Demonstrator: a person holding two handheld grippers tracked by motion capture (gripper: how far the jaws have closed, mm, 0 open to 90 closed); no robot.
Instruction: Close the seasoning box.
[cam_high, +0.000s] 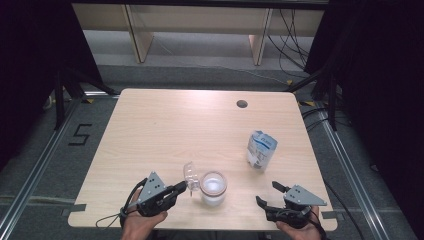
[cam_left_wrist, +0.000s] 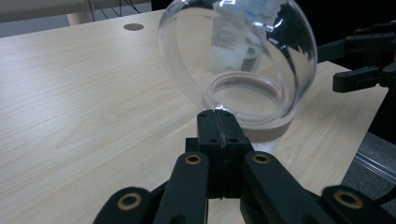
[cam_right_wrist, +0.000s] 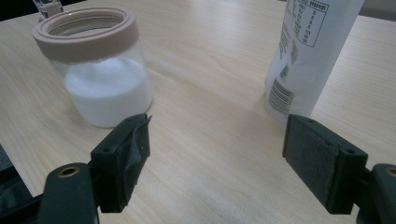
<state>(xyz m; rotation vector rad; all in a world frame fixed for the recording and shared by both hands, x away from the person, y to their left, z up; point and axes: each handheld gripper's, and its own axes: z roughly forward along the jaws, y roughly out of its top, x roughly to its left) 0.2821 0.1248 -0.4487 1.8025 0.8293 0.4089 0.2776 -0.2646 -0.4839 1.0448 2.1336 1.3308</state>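
A glass jar (cam_high: 213, 187) with a pale pink rim (cam_left_wrist: 275, 128) holds white powder (cam_right_wrist: 107, 88) and stands near the table's front edge. Its clear domed lid (cam_high: 190, 173) is tilted up on edge at the jar's left side, off the mouth. My left gripper (cam_high: 183, 187) is shut on the lid's lower edge, and in the left gripper view its jaws meet at the lid (cam_left_wrist: 238, 51). My right gripper (cam_high: 267, 193) stands open, low over the table to the right of the jar (cam_right_wrist: 100, 65), with nothing between its pads (cam_right_wrist: 310, 163).
A white and blue bag (cam_high: 261, 149) stands upright right of the jar, close ahead of the right gripper (cam_right_wrist: 217, 144). A round cable hole (cam_high: 242, 104) sits near the table's far edge. Bare wood (cam_high: 165, 130) lies left and beyond the jar.
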